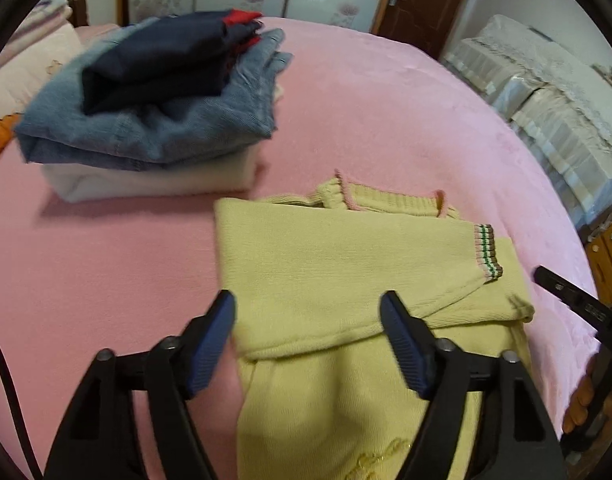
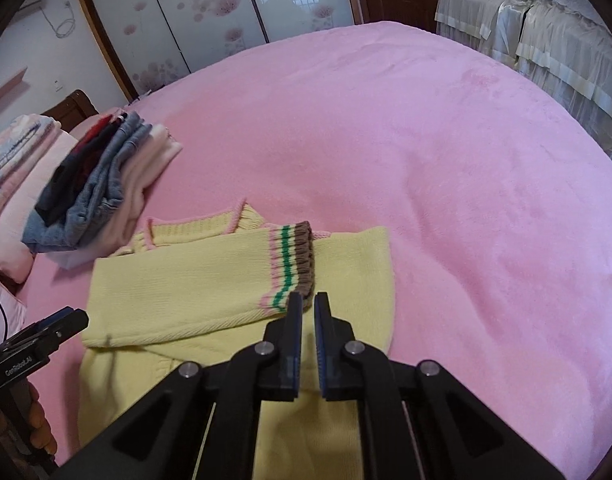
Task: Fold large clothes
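Sweater (image 1: 346,280) in pale yellow knit is laid on the pink bed (image 1: 386,112), partly folded, with one sleeve drawn across the body. The striped cuff (image 2: 292,264) of that sleeve (pink, green and brown bands) is seen on the sweater's right half, and the pink-edged collar (image 1: 390,200) lies at the sweater's far end. Beyond the sweater's left corner, a stack of folded clothes (image 1: 154,112) is set on the bed: a dark navy piece with red trim on top, denim beneath it, and pale pieces at the bottom.

The left claw (image 1: 308,316) is held above the near part of the sweater with its fingers spread wide apart; nothing is gripped between them. The right claw (image 2: 308,302) is held over the sweater just short of the striped cuff, its fingers drawn almost together with only a narrow gap left, and no cloth is caught in that gap.

In the left wrist view the right claw's black body is seen at the sweater's right side, with fingers of a hand (image 1: 582,400) wrapped around it.
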